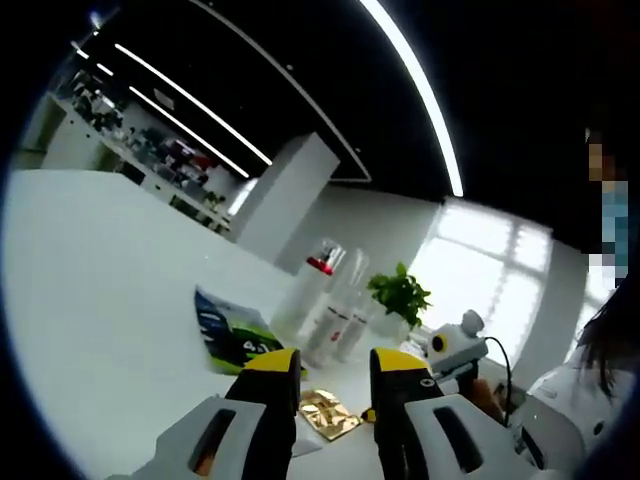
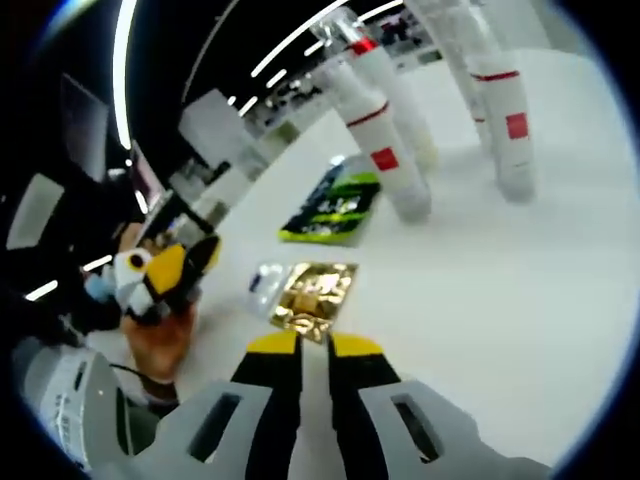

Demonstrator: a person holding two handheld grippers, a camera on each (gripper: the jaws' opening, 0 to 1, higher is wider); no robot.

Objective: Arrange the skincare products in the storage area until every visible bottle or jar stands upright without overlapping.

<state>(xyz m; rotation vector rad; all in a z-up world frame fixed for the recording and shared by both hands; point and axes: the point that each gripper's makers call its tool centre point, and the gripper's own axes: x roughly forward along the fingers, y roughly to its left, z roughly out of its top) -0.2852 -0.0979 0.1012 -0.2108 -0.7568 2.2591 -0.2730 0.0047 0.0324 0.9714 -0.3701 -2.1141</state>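
Several white bottles with red bands (image 2: 388,150) stand on the white table (image 2: 520,300), and they rise beyond my left gripper (image 1: 335,375) as the white bottles (image 1: 330,315). A gold foil packet (image 2: 316,290) lies flat just ahead of my right gripper (image 2: 313,350), whose jaws are nearly together with nothing between them. The same gold packet (image 1: 330,412) lies below and between the left jaws, which stand open and empty. The right gripper (image 1: 452,350) comes in from the right in the left gripper view. In the right gripper view, the left gripper (image 2: 160,272) shows at the left, with a hand under it.
A green and black sachet (image 1: 235,340) lies flat left of the bottles, seen again as the sachet (image 2: 335,210). A potted plant (image 1: 400,295) stands behind the bottles. A person (image 1: 590,370) is at the right edge. A small clear wrapper (image 2: 262,282) lies next to the gold packet.
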